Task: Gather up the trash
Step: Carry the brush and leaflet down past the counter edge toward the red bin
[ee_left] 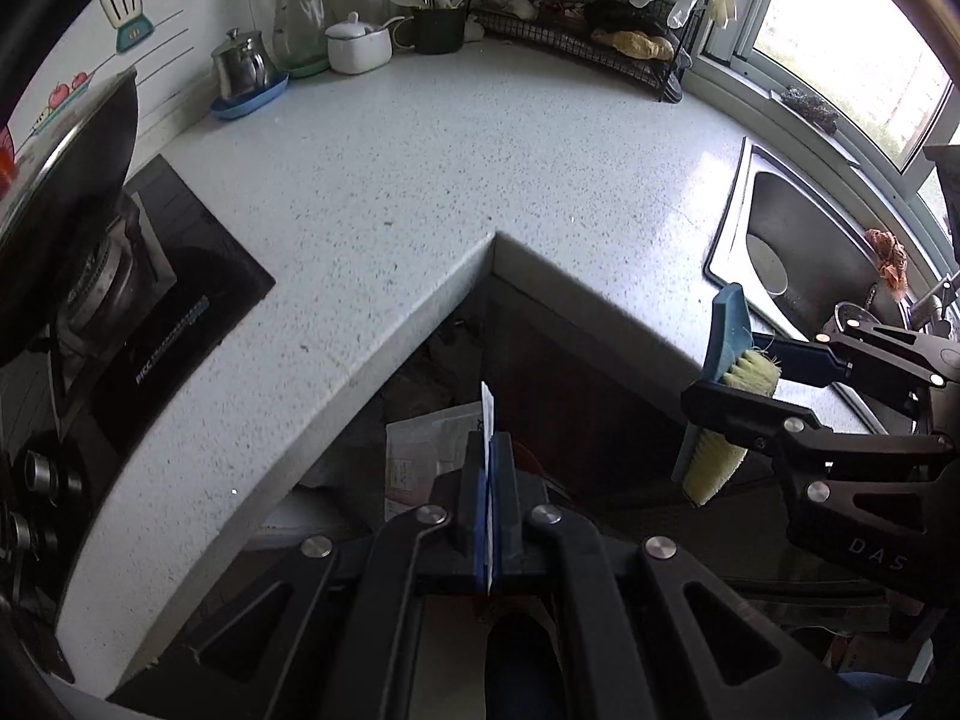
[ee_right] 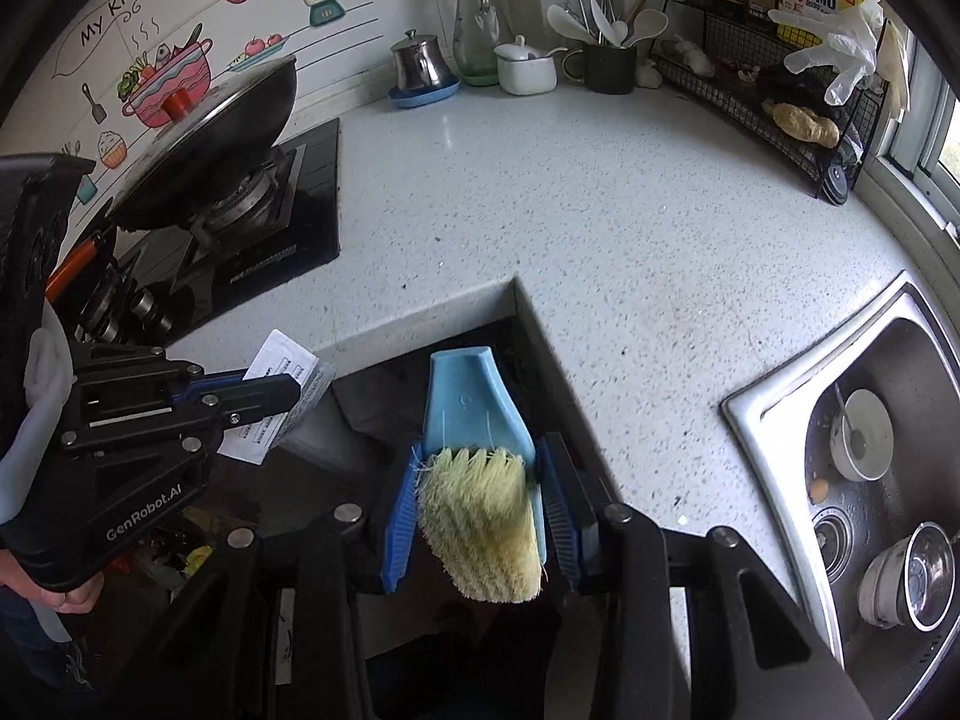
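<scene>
**Both hand-held grippers loaded at the inner corner of the desk**

Start with the containers. Your sink (ee_right: 774,396), set into the desk at the right, holds a white bowl (ee_right: 864,435) with a spoon in it, a steel bowl (ee_right: 927,576) nearer you, and a small orange scrap by the drain. The black wire rack (ee_right: 780,114) in the far right corner carries a yellow detergent pack up top, pale gloves (ee_right: 840,54) draped over its rim, and a tan lump on the lower tier. A dark mug (ee_right: 609,69) beside it is stuffed with white spoons and utensils. A steel pot (ee_right: 420,63) sits in a blue dish.

Your right hand-held gripper (ee_right: 480,516) is clamped on a blue scrub brush (ee_right: 474,408), the blue pads pressing its sides; the yellow bristles face the camera and the blue handle points away, out over the dark gap below the desk's inner corner. Your left hand-held gripper (ee_left: 491,480) has its fingers pressed together on a sheet of printed white paper (ee_left: 487,414), seen edge-on in its own view and flat from the right wrist (ee_right: 282,390). The two grippers are near each other, paper left of the brush, both just off the desk edge.

The desk (ee_left: 450,150) is a pale speckled L-shaped worktop, bare across its middle. A black gas hob (ee_right: 288,228) at the left carries a lidded wok (ee_right: 228,126). Kitchen stickers decorate the white wall, and a window runs behind the sink.
</scene>
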Demonstrator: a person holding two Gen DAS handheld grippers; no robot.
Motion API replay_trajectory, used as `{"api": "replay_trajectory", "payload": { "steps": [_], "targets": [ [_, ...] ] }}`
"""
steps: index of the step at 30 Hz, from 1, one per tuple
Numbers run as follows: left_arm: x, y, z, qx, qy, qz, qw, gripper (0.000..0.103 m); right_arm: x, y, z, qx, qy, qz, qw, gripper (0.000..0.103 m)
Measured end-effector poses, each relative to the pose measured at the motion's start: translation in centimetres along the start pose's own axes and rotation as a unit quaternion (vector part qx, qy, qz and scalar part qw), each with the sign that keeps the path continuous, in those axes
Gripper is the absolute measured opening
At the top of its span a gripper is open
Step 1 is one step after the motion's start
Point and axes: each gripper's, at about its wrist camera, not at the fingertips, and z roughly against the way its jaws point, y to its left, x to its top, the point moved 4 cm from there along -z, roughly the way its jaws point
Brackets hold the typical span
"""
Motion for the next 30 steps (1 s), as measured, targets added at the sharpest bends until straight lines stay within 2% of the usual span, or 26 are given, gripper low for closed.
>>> {"api": "replay_trajectory", "payload": {
  "steps": [8,11,19,23,30],
  "targets": [
    [-4.4,1.6,-4.7,-0.007,0.041,0.023,0.9988,0.001,-3.2,1.0,-4.3,-0.014,0.03,0.002,0.999,0.036],
    [-5.8,2.3,-7.5,-0.012,0.043,0.032,0.9985,0.001,-4.4,0.8,-7.0,-0.024,0.037,0.004,0.999,0.036],
    [-10.6,3.8,-18.8,-0.037,0.068,0.046,0.9959,0.001,-8.9,-0.8,-17.4,-0.028,0.063,-0.01,0.998,0.036],
    [-12.6,4.3,-25.1,-0.034,0.088,0.046,0.9945,0.001,-11.3,-2.0,-23.2,-0.024,0.08,-0.025,0.996,0.036],
    [-14.4,3.7,-33.1,-0.063,0.1,0.031,0.9925,0.001,-14.7,-4.3,-29.5,-0.028,0.078,-0.054,0.995,0.036]
  ]
}}
